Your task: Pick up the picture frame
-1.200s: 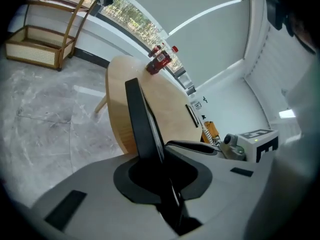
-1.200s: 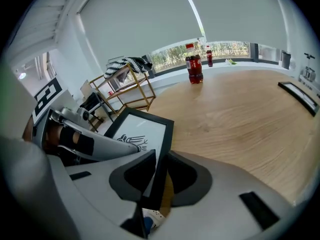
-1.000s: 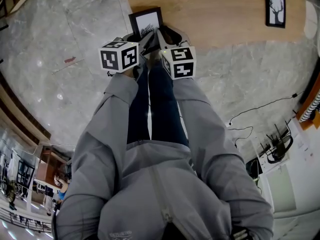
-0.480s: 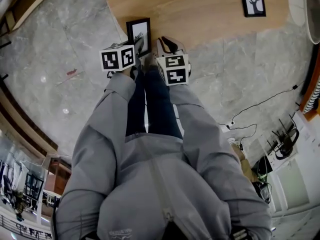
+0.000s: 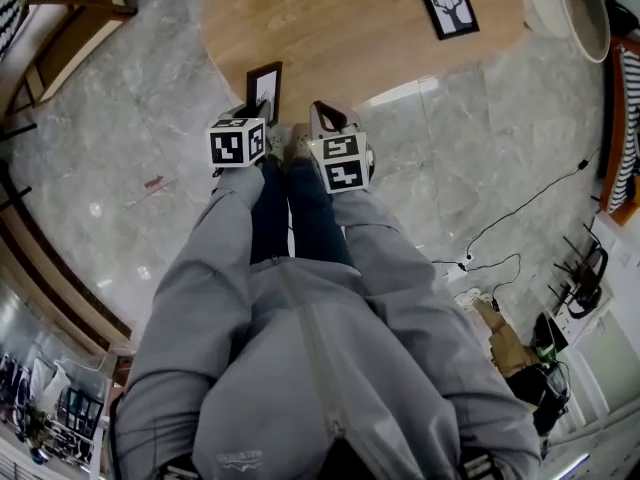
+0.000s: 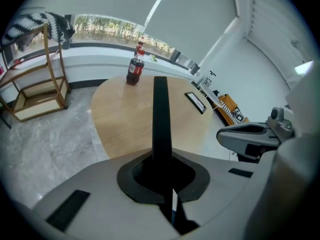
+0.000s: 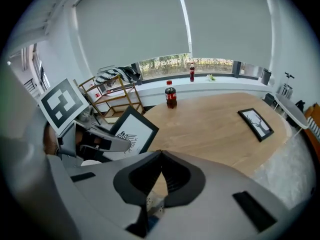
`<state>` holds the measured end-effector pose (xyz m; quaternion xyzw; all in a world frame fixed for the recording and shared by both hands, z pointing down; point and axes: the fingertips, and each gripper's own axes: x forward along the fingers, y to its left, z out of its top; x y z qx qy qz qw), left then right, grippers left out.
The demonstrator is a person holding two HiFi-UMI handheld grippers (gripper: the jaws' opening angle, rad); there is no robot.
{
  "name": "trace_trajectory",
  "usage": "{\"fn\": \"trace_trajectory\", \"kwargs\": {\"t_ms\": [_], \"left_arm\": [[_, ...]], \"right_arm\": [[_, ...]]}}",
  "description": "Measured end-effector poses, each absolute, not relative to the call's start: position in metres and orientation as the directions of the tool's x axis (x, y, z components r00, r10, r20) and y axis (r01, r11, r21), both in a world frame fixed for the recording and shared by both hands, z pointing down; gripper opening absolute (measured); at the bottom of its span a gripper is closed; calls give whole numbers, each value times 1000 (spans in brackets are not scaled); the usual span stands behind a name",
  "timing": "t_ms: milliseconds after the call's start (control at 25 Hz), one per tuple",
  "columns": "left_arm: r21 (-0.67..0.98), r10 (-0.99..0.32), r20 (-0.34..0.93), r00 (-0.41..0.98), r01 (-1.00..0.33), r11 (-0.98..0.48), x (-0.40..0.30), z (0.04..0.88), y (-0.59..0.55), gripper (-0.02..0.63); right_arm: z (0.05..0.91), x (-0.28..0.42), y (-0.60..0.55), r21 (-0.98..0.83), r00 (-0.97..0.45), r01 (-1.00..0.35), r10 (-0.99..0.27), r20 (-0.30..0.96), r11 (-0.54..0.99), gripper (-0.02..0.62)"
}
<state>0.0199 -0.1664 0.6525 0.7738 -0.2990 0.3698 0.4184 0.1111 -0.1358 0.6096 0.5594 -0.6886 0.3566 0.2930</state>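
While both jaws just closed, left gripper (image 6: 161, 156) clenches picture frame (image 5: 265, 81), right gripper (image 7: 160, 156) shut, seemingly empty.

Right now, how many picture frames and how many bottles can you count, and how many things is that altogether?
Picture frames: 2 (held frame in the left tongs, flat frame lying on the table)
Bottles: 2 (table bottle, ledge bottle by the window)
Total: 4
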Motion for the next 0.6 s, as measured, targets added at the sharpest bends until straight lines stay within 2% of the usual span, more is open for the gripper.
{"fn": "trace_trajectory", "kwargs": {"t_ms": [600], "left_arm": [[290, -419, 680, 601, -746, -599, 20, 426, -175, 25]], "right_arm": [[414, 134, -128, -64, -83, -997, -735, 673, 54, 31]]}}
